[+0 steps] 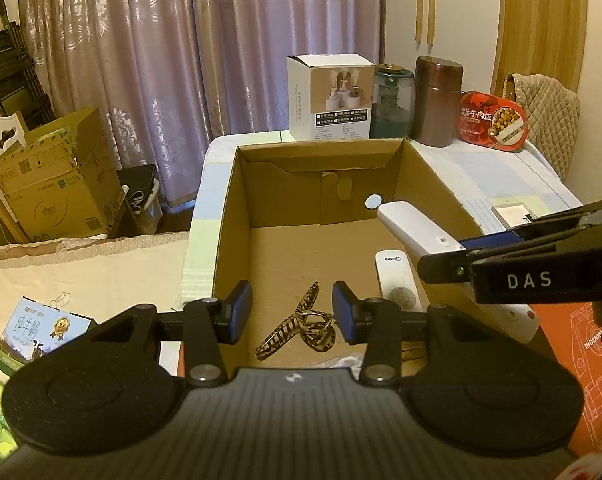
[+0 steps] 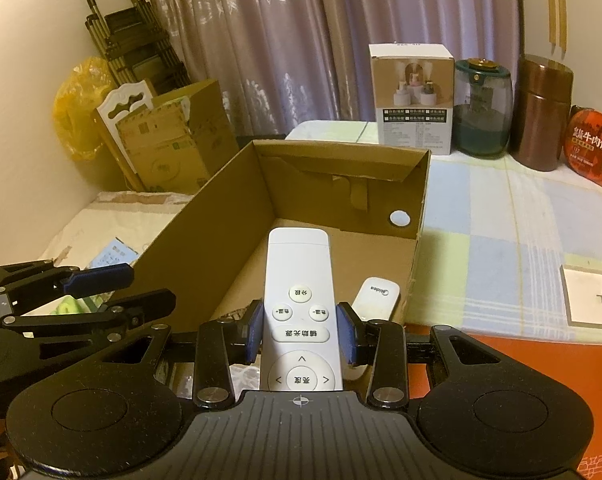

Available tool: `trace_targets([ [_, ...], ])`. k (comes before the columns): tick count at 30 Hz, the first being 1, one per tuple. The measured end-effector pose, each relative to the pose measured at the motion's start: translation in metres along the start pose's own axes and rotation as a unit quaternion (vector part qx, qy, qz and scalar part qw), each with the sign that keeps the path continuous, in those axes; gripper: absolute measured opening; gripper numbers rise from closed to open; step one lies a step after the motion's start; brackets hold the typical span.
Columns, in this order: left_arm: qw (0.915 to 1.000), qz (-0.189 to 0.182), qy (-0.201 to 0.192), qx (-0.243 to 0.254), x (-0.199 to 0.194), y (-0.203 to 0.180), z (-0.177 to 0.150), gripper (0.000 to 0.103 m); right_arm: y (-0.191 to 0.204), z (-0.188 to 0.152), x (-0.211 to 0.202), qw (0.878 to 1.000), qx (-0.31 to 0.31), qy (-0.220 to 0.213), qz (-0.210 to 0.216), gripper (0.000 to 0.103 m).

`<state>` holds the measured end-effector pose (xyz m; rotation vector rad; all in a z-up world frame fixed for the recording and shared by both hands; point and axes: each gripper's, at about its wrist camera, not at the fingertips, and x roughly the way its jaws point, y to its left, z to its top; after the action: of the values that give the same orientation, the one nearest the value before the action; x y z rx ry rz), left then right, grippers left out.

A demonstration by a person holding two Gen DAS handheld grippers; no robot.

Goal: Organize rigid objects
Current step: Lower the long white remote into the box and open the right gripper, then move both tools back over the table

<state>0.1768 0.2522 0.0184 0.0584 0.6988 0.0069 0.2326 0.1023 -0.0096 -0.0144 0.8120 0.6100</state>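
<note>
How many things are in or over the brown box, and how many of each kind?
White remotes: 2, one held over the cardboard box by the right gripper as the held remote, and the small remote lying inside.
Hair clips: 1, the tortoiseshell hair clip on the box floor.
Total: 3

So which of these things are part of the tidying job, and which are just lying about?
Part of the job:
- cardboard box
- white remote clamped in the right gripper
- smaller Midea remote in the box
- tortoiseshell hair clip in the box, below the empty left gripper

Lying about:
- white product carton
- glass jar
- brown canister
- red food tin
</note>
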Motion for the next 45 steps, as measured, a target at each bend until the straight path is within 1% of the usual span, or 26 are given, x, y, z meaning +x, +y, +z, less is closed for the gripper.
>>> trace_targets([
  [8,1.0,0.003,-0.001,-0.002,-0.001,-0.001,0.0,0.039,-0.001,-0.002,-0.001,1.0,-0.002,0.004,0.004,0.035],
  [12,1.0,0.005,-0.002,-0.004,-0.004,-0.001,0.001,0.039,-0.002,0.0,-0.004,1.0,-0.004,-0.003,0.005,0.036],
  [18,0.9999,0.009,-0.011,-0.008,-0.015,-0.004,0.002,0.039,-0.009,0.002,-0.02,1.0,0.004,-0.021,-0.003,0.041],
  [25,0.9994,0.006,-0.028,-0.021,-0.043,-0.018,0.005,0.039,-0.027,-0.009,-0.062,0.998,0.031,-0.049,-0.007,0.047],
  [30,0.9987,0.0,-0.04,-0.031,-0.066,-0.037,0.008,0.039,-0.039,-0.026,-0.095,0.997,0.046,-0.057,-0.024,0.052],
  [34,0.998,-0.014,-0.051,-0.034,-0.085,-0.057,0.009,0.04,-0.051,-0.045,-0.123,0.996,0.053,-0.066,-0.039,0.055],
  [39,0.9963,-0.038,-0.066,-0.04,-0.105,-0.089,0.008,0.041,-0.071,-0.072,-0.159,0.993,0.054,-0.079,-0.069,0.058],
  [42,0.9951,-0.055,-0.07,-0.043,-0.114,-0.11,0.007,0.043,-0.087,-0.089,-0.18,0.991,0.06,-0.082,-0.089,0.059],
  [45,0.9942,-0.068,-0.071,-0.043,-0.12,-0.133,0.004,0.045,-0.109,-0.103,-0.202,0.987,0.079,-0.084,-0.107,0.06],
])
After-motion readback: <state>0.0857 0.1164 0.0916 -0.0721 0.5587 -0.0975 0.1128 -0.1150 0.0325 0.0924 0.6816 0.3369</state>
